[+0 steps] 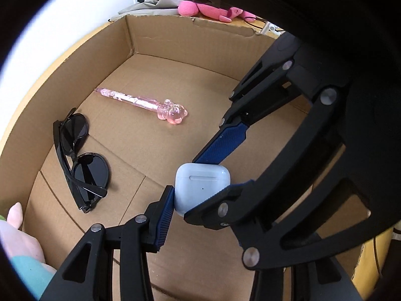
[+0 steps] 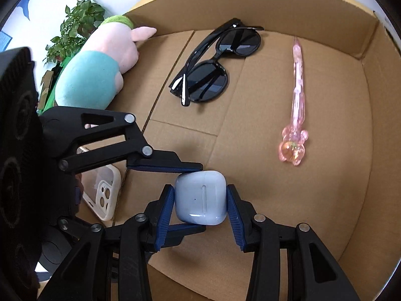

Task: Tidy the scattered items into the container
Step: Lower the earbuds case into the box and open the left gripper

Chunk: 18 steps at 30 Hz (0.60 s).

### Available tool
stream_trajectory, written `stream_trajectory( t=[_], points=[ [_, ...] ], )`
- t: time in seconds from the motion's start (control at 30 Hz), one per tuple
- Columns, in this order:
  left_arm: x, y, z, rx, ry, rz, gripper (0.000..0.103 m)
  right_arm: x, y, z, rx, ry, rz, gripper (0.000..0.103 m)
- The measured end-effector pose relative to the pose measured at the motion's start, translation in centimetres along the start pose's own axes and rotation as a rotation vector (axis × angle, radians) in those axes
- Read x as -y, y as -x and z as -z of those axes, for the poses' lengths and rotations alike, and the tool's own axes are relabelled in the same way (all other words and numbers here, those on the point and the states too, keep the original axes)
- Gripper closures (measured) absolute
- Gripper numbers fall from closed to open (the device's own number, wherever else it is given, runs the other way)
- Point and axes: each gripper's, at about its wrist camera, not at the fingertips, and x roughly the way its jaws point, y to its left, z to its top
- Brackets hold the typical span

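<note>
I had both grippers on one white case (image 2: 200,198), held above the box (image 2: 363,40) floor. In the right wrist view, the right gripper (image 2: 200,202) pinched the case side to side, a blue pad (image 2: 166,214) flat vs. each flank. The left gripper (image 2: 186,197) came in from the left of that view & clamped the same case across the other axis: one pad (image 2: 165,168) on top, the other under the bottom edge. In the left wrist view, my left gripper (image 1: 198,190) showed only one own finger (image 1: 164,222) at the case's (image 1: 201,188) lower left; the right gripper (image 1: 214,170) crossed in from the right, w/ one pad (image 1: 220,145) against the top and a finger along the lower right edge.

Case: hinge slot and a small dot faced the cams.

On the box (image 1: 130,37) floor beyond the fingers: black shades (image 2: 213,62) (image 1: 79,160), folded; a pink pen (image 2: 295,100) (image 1: 142,102) w/ a bear-shaped end, apart from the shades.

Outside the box wall: a plush (image 2: 95,72) in pink, teal & green touching the wall, a clear phone cover (image 2: 102,193), and a plant (image 2: 75,27) farther off. Left wrist view also showed a pink toy (image 1: 210,10) past the far wall.
</note>
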Motion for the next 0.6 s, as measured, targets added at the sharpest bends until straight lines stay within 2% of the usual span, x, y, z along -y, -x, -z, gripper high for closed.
stream_trajectory(
  t=[0.3,0.4,0.5,0.53,0.57,0.6],
  points=[
    [0.4,-0.2,0.7,0.002,0.023,-0.001,0.059,0.1,0.2,0.6,0.027,-0.015,-0.005,0.058],
    [0.4,-0.4,0.8,-0.009,0.056,0.002,0.048,0.3,0.4,0.6,0.037,-0.016,-0.013,0.056],
    [0.4,-0.2,1.1,-0.007,0.080,-0.024,0.046,0.6,0.7,0.6,0.040,-0.016,-0.023,0.046],
    [0.5,0.0,1.2,-0.007,0.084,-0.035,0.046,0.5,0.8,0.7,0.039,-0.016,-0.012,0.036],
    [0.8,0.4,1.3,-0.002,0.086,-0.047,0.046,0.3,1.0,0.8,0.045,-0.014,0.010,0.030],
    [1.0,0.9,1.5,0.008,0.087,-0.056,0.046,0.0,1.4,1.0,0.053,-0.008,0.025,0.029]
  ],
)
